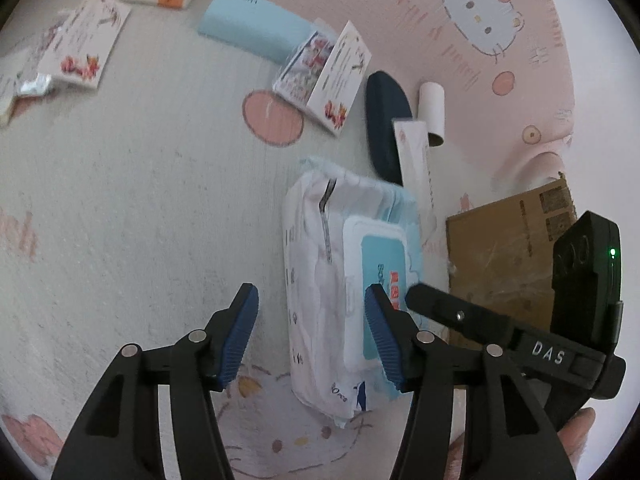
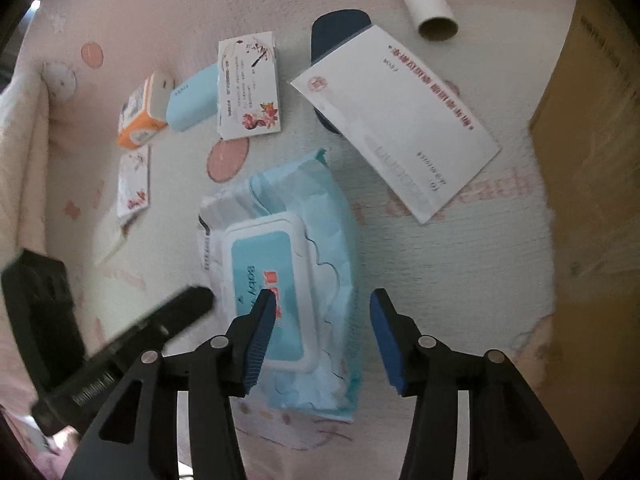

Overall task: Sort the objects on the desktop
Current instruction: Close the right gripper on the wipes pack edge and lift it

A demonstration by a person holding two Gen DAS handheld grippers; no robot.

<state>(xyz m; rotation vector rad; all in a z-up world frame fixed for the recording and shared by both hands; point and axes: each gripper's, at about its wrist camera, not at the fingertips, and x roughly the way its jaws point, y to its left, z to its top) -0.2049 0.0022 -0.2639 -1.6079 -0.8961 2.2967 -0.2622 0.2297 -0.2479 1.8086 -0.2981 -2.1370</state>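
A pack of baby wipes (image 1: 320,280) with a white flip lid lies on the patterned cloth; it also shows in the right wrist view (image 2: 296,280). My left gripper (image 1: 312,336) is open and empty, its right finger over the pack's lid. My right gripper (image 2: 322,336) is open and empty, straddling the pack's right half. A white envelope (image 2: 396,120) leans on a dark blue case (image 2: 336,28). A cardboard tube (image 2: 426,4), a light blue case (image 2: 192,100), an orange tissue pack (image 2: 140,120) and floral cards (image 2: 248,88) lie beyond.
A brown cardboard box (image 2: 592,160) stands along the right; it also shows in the left wrist view (image 1: 504,264). The other gripper's black body (image 1: 576,300) sits close at the right. More cards (image 1: 84,40) lie at the far left.
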